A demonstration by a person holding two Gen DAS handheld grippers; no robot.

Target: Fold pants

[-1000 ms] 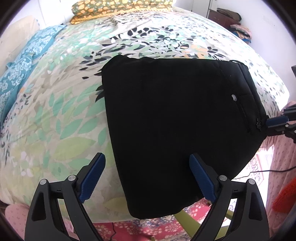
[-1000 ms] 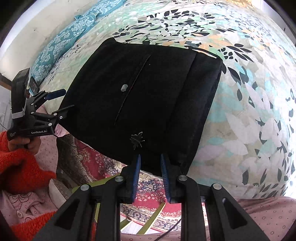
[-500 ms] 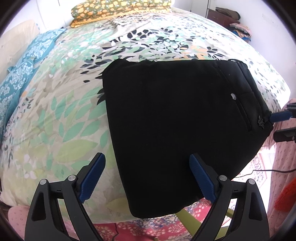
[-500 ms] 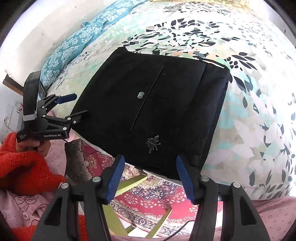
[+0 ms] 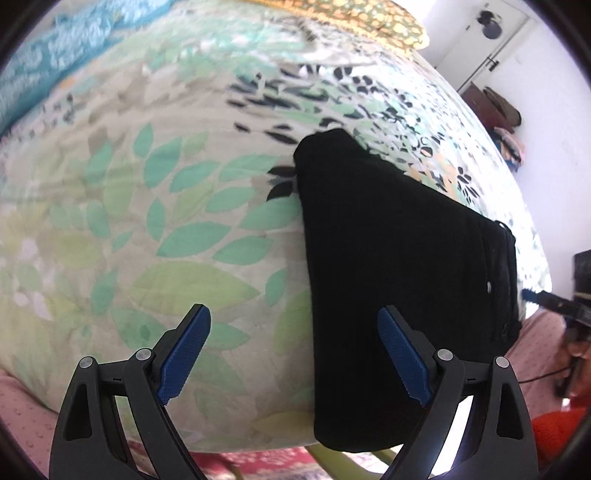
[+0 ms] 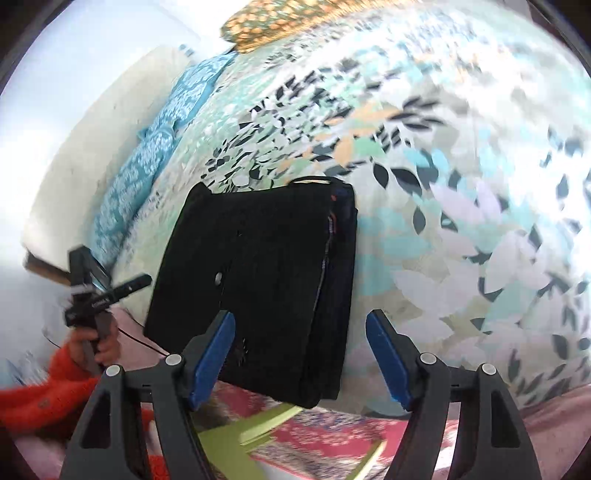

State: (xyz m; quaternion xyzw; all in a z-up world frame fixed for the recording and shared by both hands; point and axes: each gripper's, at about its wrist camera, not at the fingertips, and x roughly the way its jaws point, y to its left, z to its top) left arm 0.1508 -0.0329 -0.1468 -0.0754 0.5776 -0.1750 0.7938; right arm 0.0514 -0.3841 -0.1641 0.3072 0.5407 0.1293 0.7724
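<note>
Now the black pants (image 5: pixel 402 280) lie folded into a compact, roughly square stack on the bed (image 5: pixel 155 206), near its close edge, with one corner overhanging slightly above the red patterned rug (image 6: pixel 325 432) on the floor. The bed carries a leaf-print sheet in greens, teal and black. In the right wrist view the stack's layered edges show along its right side, and a small pale button (image 6: pixel 218 276) sits on the top layer.

The left gripper (image 5: pixel 295 360) hovers above the bed's near edge with its jaws spread wide; nothing is between them, and the blue pads (image 5: pixel 184 354) do not touch the cloth. The left edge of the pants lies between the two fingers as seen from that camera, though below them.

The right gripper (image 6: pixel 301 363) is above the near right corner of the stack; its jaws are opening, with the pads apart and nothing pinched between them.

Each gripper appears in the other's view: the left one at the left of the right wrist view, held by a hand (image 6: pixel 107 343) in an orange-red fuzzy sleeve (image 6: pixel 40 391). A teal patterned pillow (image 6: pixel 155 147) and an orange-yellow one (image 5: pixel 354 18) lie at the far end of the bed. Both views are blurred.
</note>
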